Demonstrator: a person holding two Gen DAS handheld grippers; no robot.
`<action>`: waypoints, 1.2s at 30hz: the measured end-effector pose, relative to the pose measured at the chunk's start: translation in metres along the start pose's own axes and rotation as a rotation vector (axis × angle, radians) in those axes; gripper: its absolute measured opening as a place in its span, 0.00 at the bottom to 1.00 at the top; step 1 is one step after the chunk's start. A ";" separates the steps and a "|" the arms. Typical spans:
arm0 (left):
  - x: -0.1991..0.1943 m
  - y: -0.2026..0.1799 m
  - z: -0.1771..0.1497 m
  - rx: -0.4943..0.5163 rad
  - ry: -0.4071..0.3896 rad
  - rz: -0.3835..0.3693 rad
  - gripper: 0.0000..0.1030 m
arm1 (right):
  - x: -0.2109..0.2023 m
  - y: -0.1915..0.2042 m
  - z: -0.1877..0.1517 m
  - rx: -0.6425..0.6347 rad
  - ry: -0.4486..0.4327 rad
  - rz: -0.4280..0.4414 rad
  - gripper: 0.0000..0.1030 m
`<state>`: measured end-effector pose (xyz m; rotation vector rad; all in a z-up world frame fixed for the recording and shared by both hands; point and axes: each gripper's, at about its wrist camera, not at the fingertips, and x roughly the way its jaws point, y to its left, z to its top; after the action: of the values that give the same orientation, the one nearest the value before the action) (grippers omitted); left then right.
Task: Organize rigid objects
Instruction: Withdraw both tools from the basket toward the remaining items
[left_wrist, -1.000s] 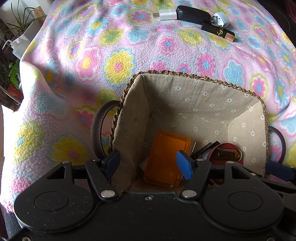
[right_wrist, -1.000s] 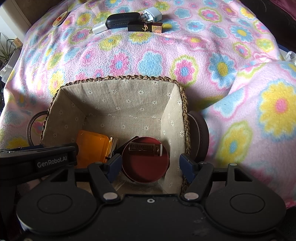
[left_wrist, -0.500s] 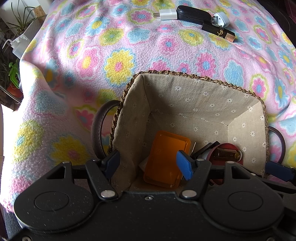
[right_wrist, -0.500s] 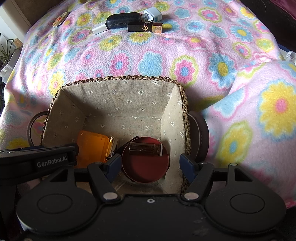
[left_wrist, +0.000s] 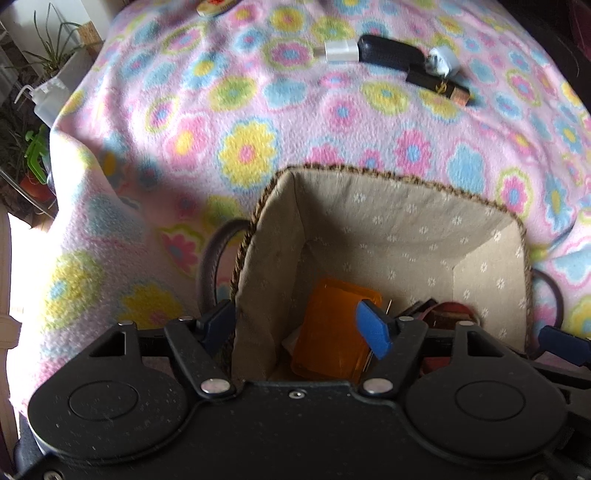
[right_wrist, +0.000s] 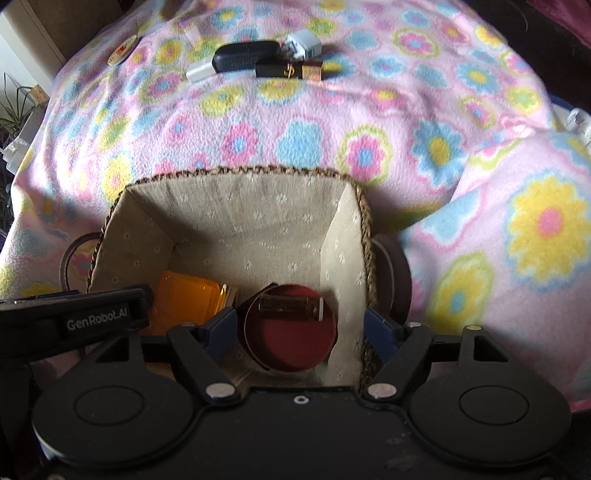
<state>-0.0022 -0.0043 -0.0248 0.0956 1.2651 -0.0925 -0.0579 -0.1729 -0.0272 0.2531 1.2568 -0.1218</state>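
Basket (right_wrist: 236, 206), lined, on the flowered blanket (right_wrist: 406, 122), holds one orange box (right_wrist: 184, 299) and one red round tin (right_wrist: 291, 332) beneath two tongs, left (left_wrist: 299, 325) and right (right_wrist: 301, 328), both just widening, empty.

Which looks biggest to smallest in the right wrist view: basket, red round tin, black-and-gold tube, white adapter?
1. Basket
2. Red round tin
3. Black-and-gold tube
4. White adapter

The tube and adapter lie far off on the blanket, so their true size against the tin is unsure.
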 end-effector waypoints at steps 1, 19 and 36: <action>-0.003 0.001 0.001 -0.005 -0.012 -0.010 0.67 | -0.004 0.000 0.001 -0.001 -0.017 -0.005 0.78; -0.004 0.021 0.072 0.000 -0.111 -0.006 0.70 | 0.006 -0.013 0.062 0.009 -0.155 -0.072 0.88; 0.009 0.011 0.114 0.082 -0.164 -0.001 0.71 | 0.021 0.000 0.105 -0.051 -0.364 -0.058 0.99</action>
<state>0.1100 -0.0072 0.0009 0.1551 1.0977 -0.1496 0.0453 -0.1986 -0.0169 0.1425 0.9040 -0.1769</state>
